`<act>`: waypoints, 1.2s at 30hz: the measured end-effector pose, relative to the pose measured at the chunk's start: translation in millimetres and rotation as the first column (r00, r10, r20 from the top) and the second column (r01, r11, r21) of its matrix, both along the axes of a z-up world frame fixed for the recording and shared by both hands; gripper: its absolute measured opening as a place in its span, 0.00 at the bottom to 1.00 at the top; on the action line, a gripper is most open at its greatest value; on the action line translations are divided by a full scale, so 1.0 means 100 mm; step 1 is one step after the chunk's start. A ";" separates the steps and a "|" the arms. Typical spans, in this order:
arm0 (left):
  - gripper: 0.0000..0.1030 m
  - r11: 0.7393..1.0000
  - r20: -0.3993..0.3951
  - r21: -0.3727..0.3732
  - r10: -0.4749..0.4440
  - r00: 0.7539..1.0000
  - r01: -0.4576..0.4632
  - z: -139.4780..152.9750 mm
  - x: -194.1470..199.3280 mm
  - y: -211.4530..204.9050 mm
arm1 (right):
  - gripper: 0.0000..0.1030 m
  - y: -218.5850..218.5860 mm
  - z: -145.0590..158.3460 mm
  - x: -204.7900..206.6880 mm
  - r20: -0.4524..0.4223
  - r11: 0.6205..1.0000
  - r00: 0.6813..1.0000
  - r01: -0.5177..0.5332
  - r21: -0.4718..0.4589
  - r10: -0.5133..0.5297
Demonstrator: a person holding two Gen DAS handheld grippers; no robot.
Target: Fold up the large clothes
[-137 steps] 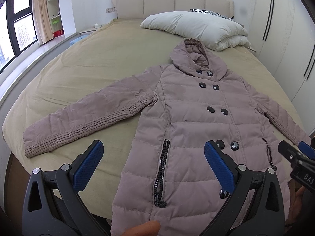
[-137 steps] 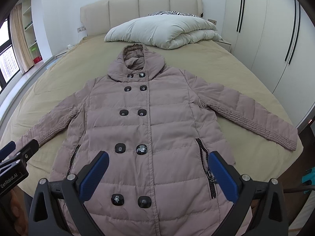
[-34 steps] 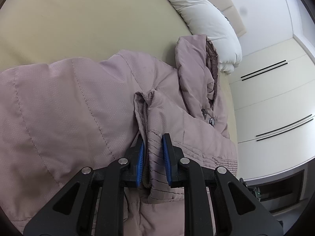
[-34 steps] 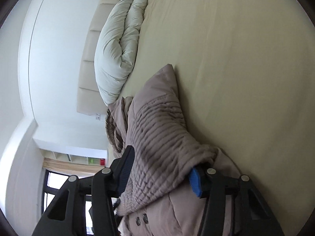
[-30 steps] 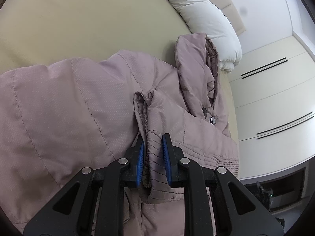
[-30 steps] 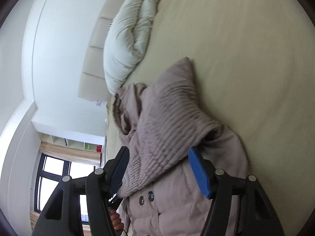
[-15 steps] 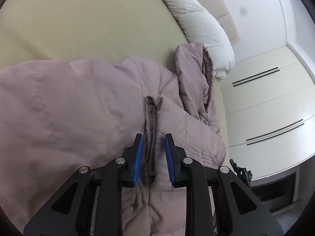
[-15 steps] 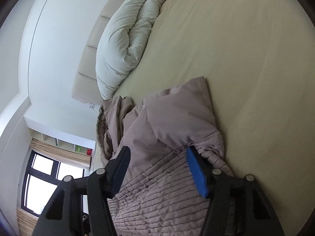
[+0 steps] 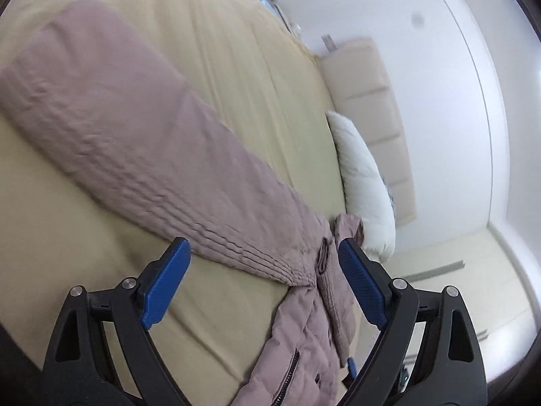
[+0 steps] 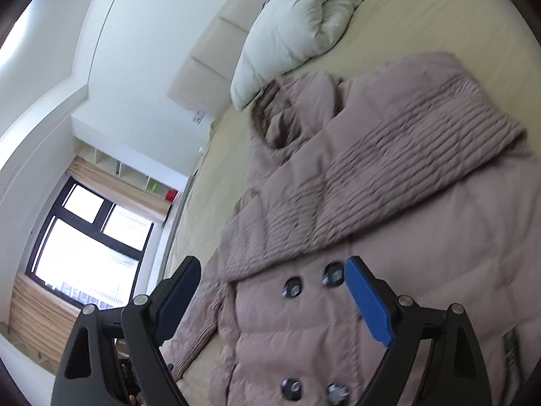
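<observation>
On the bed (image 9: 236,50) the coat (image 10: 389,237) lies buttons up with one sleeve (image 10: 389,176) folded across its chest, the other sleeve (image 9: 142,142) outstretched, and both grippers' fingers (image 9: 165,282) (image 10: 367,304) opening, empty, body unfolded.

Right gripper (image 10: 270,294) opening above coat (image 10: 389,237) — sleeve (image 10: 389,172) folded across its chest.

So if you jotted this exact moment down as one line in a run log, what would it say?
task: fold coat on bed | right sleeve: across chest | left sleeve: on bed | left tool: opening, empty | right tool: opening, empty
</observation>
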State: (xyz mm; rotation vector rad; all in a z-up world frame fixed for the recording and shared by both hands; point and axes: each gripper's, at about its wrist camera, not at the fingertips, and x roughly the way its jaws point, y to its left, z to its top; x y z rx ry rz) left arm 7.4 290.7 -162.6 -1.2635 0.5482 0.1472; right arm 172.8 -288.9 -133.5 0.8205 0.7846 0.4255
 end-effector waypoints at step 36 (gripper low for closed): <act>0.42 0.848 -0.148 -0.310 0.404 0.903 -0.431 -0.71 -0.37 0.87 | 0.83 0.42 0.32 -0.54 0.032 0.996 0.997 -0.074 0.052 0.072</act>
